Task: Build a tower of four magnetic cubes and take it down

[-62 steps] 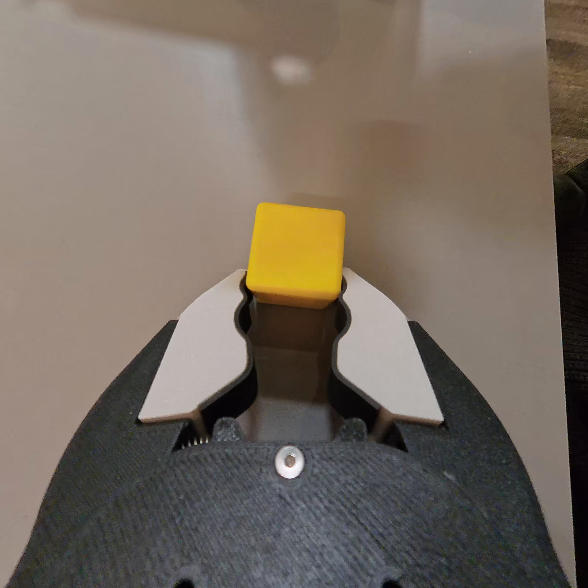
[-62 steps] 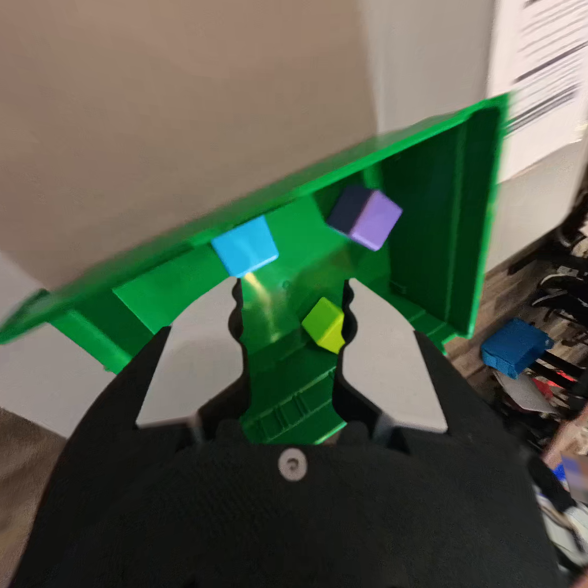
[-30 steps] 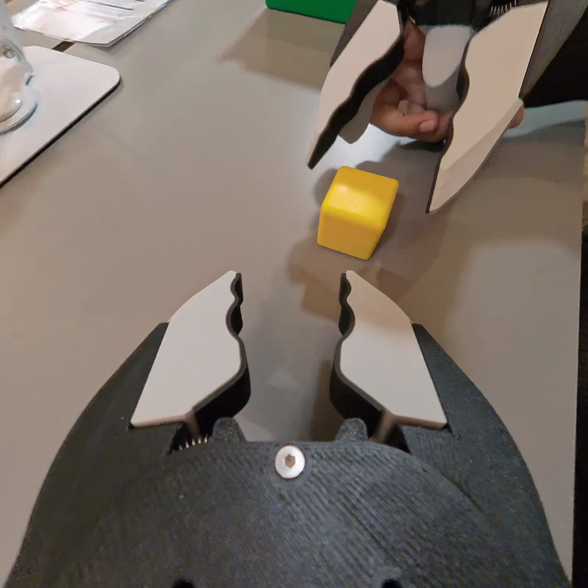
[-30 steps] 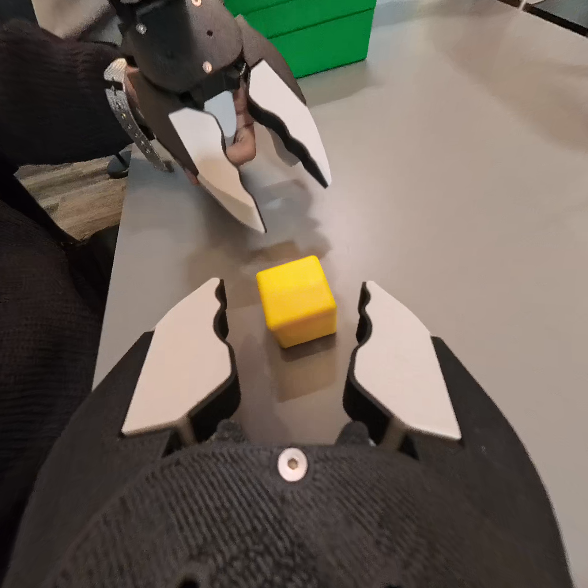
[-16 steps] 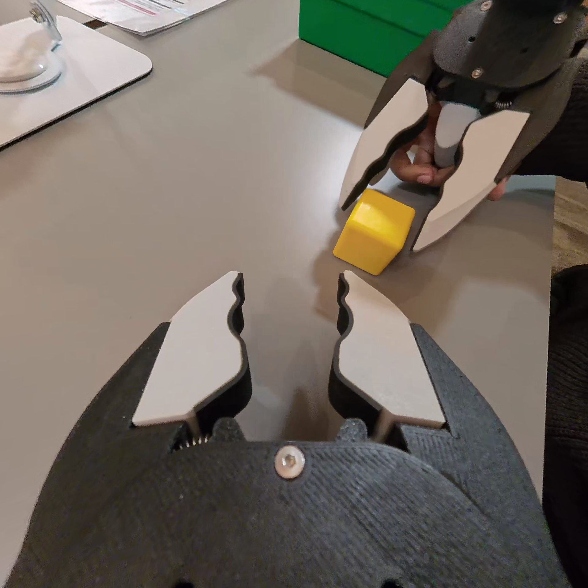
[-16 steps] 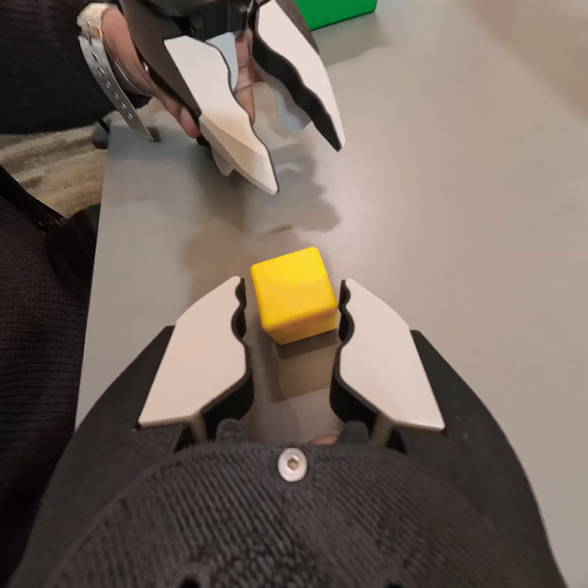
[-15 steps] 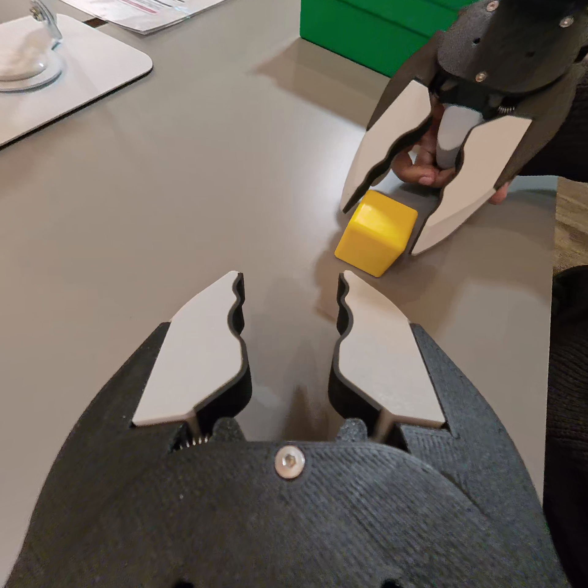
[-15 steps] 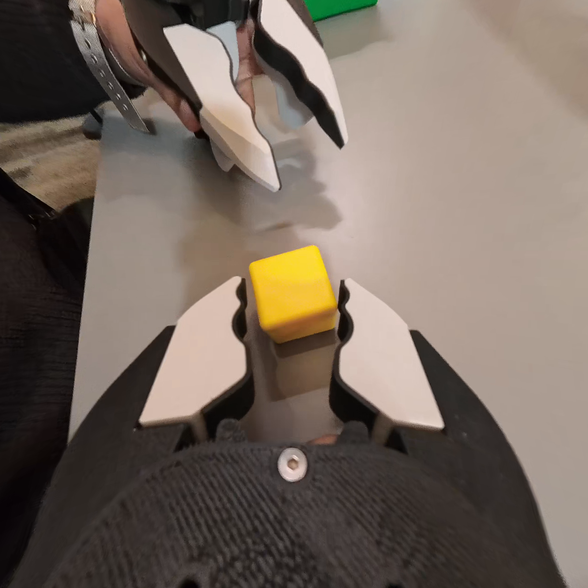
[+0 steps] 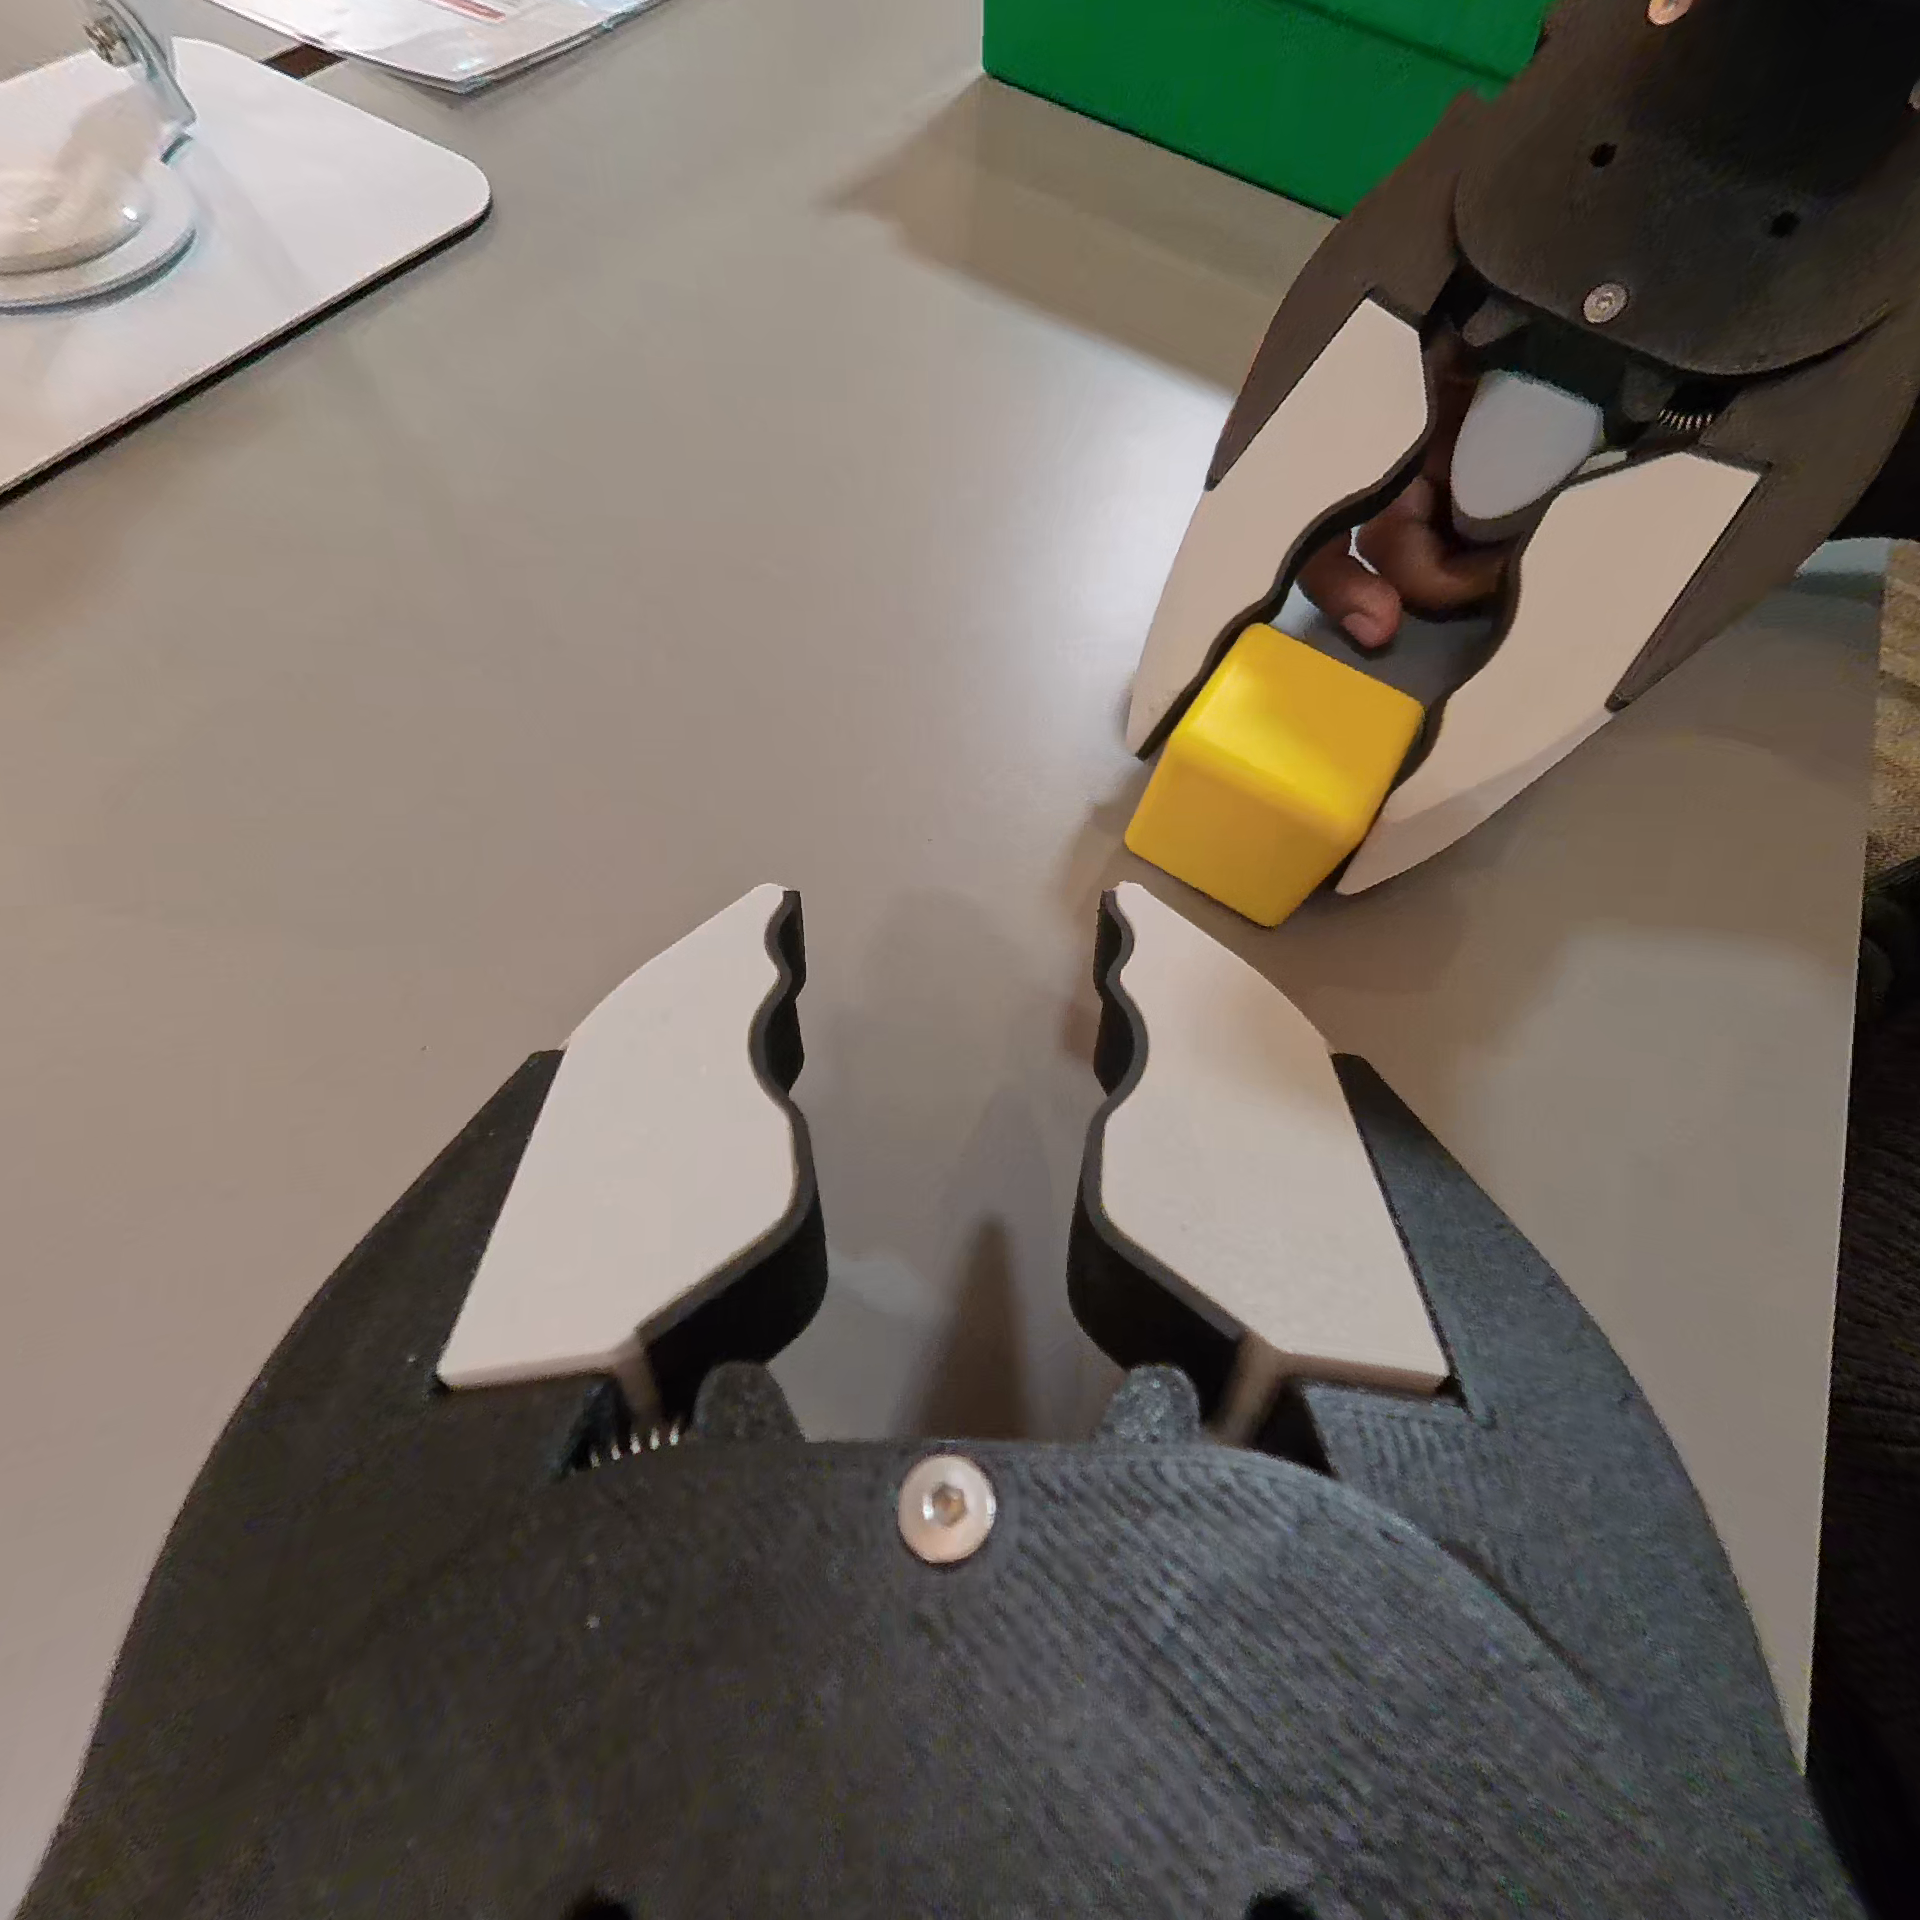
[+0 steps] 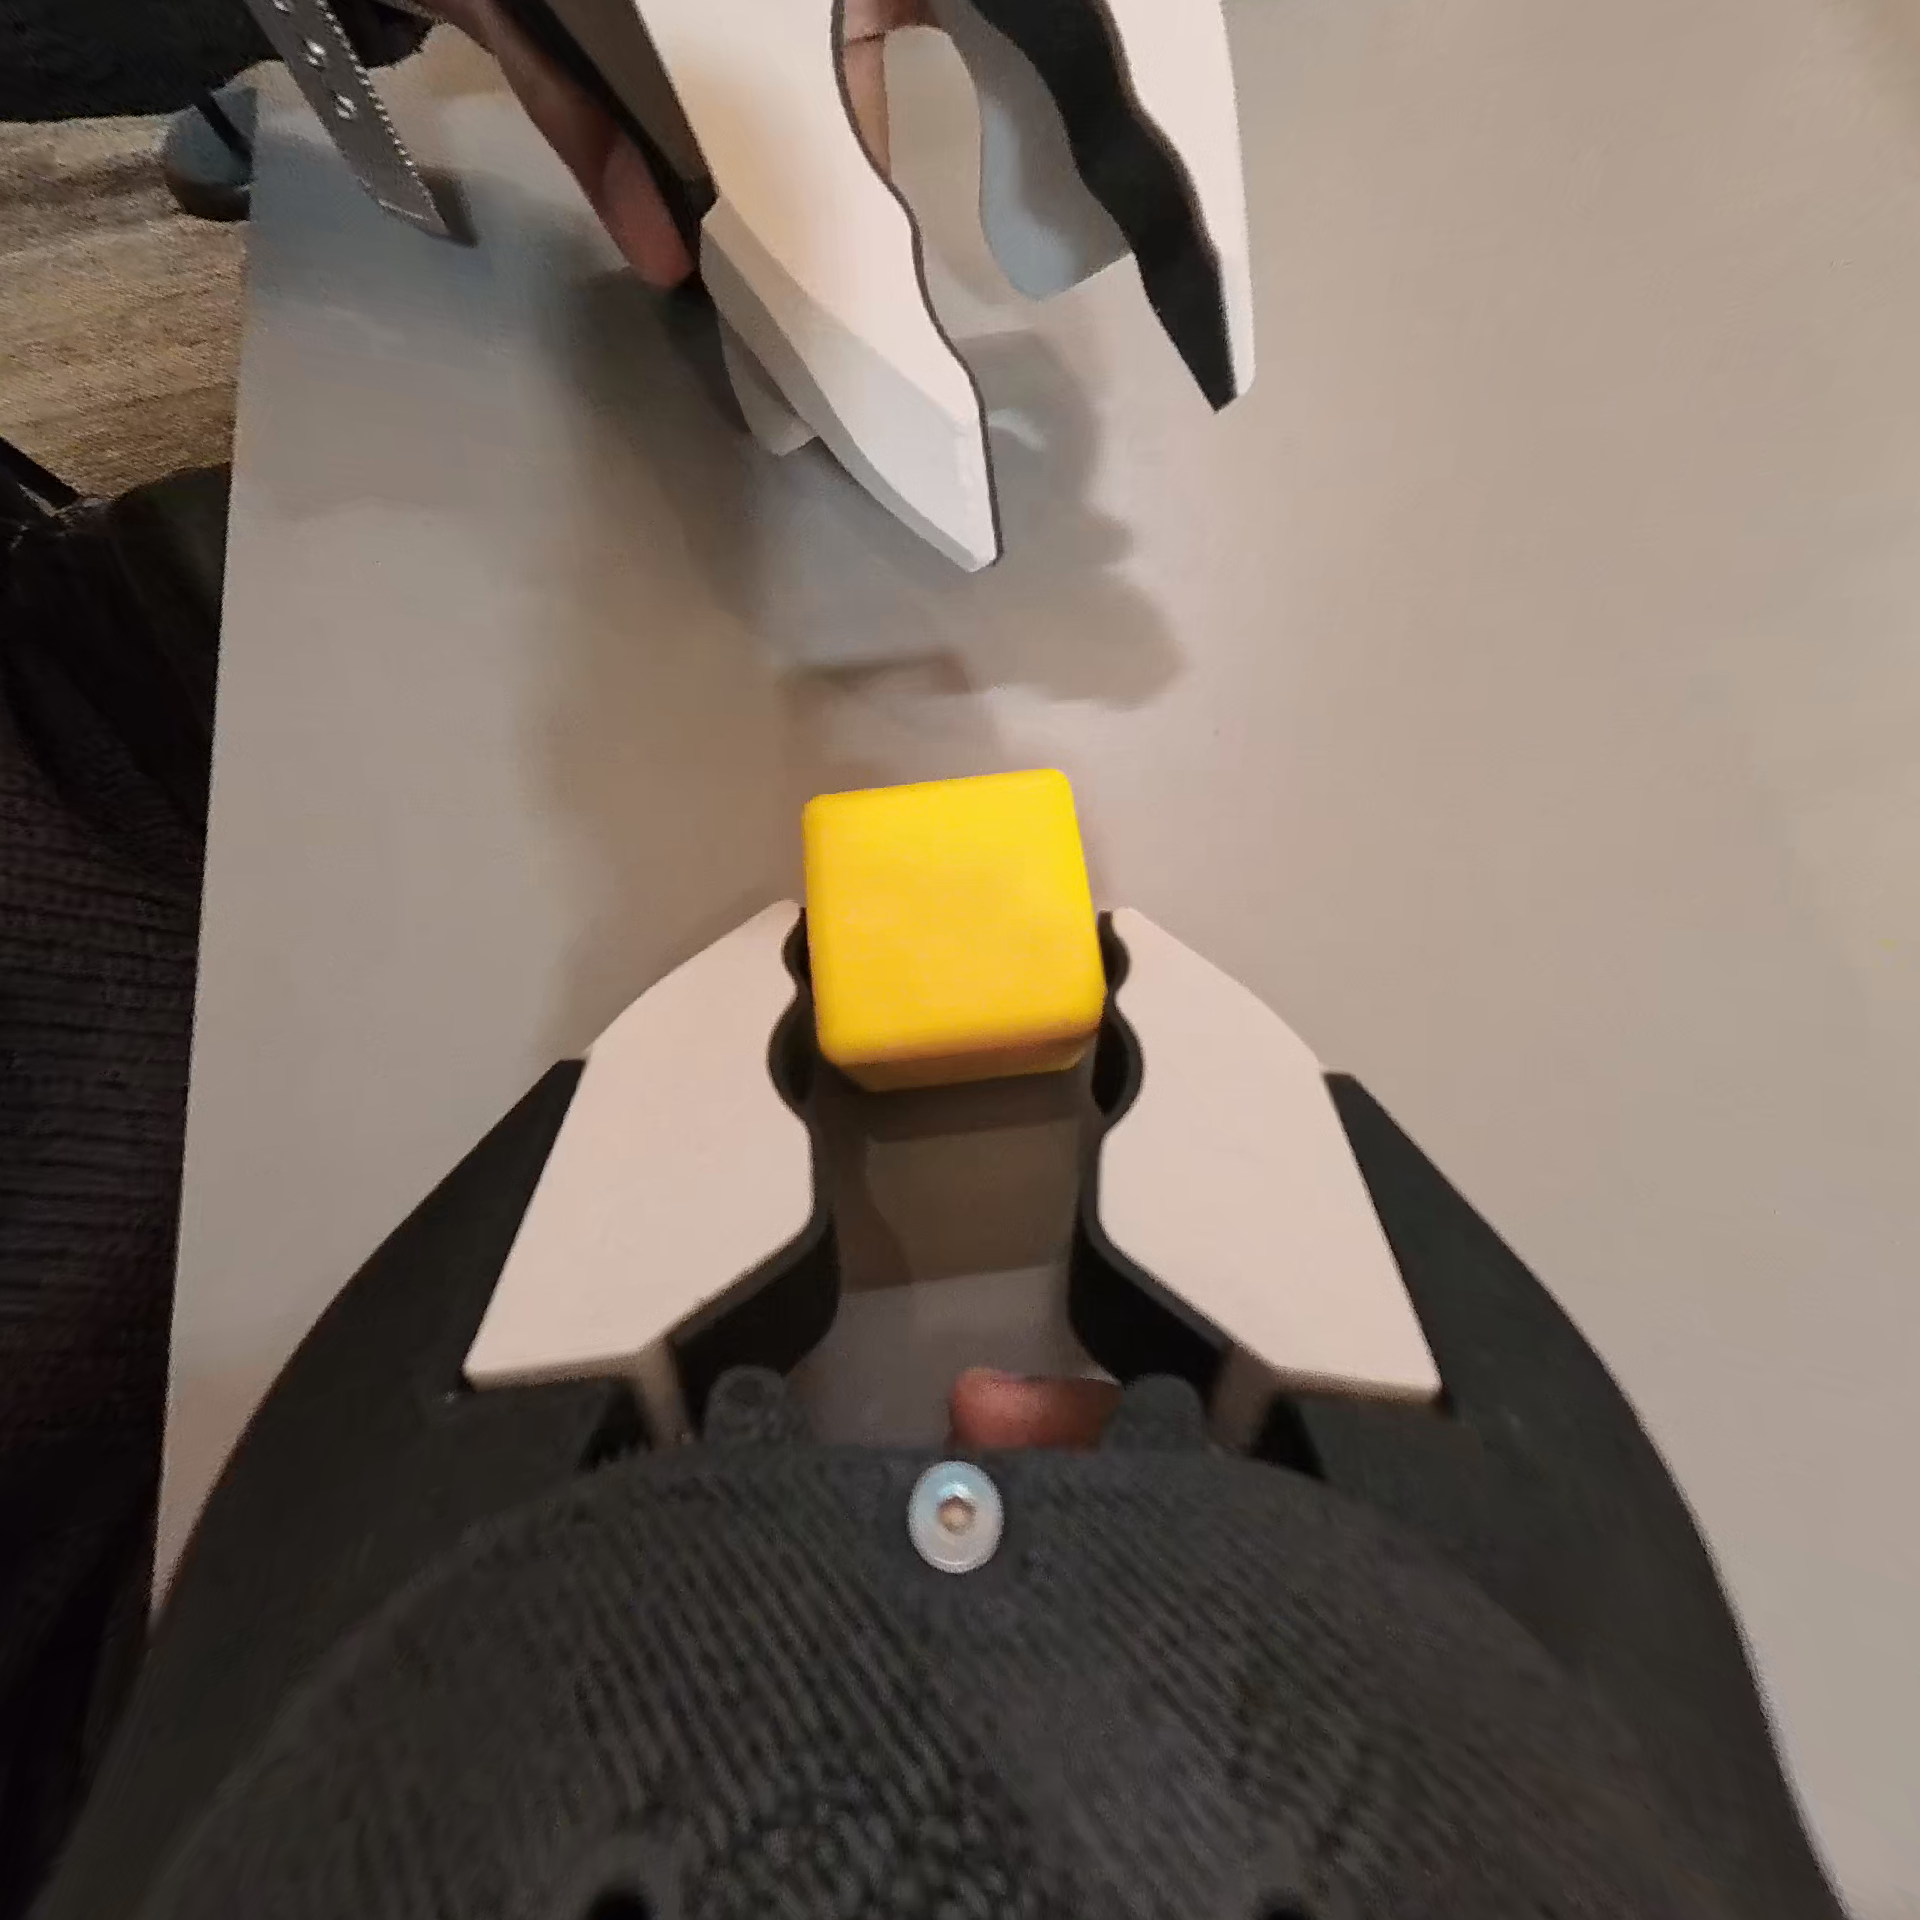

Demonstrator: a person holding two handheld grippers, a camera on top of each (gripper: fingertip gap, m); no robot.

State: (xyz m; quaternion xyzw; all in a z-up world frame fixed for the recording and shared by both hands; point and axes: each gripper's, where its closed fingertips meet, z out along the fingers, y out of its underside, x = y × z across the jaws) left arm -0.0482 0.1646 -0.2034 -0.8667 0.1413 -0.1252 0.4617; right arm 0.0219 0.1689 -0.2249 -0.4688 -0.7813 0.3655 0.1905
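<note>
A yellow cube [image 9: 1278, 769] sits on the grey table [image 9: 727, 623] near its right edge. My right gripper [image 10: 951, 920] is shut on the cube [image 10: 945, 914], one finger touching each side; in the left wrist view it [image 9: 1247, 816] comes in from the upper right. My left gripper [image 9: 948, 904] is open and empty, its right fingertip just short of the cube. In the right wrist view it [image 10: 1101, 478] hovers open beyond the cube. I cannot tell whether the cube is off the table.
A green box [image 9: 1247, 94] stands at the back of the table. A white mat [image 9: 312, 239] with a clear glass object [image 9: 73, 208] lies at far left, papers [image 9: 468, 31] behind it. The table edge [image 9: 1849, 1039] runs close on the right.
My left gripper held the yellow cube, let it go on the table and drew back. My right gripper, earlier shut on a green tray of cubes, came to the yellow cube and shut on it.
</note>
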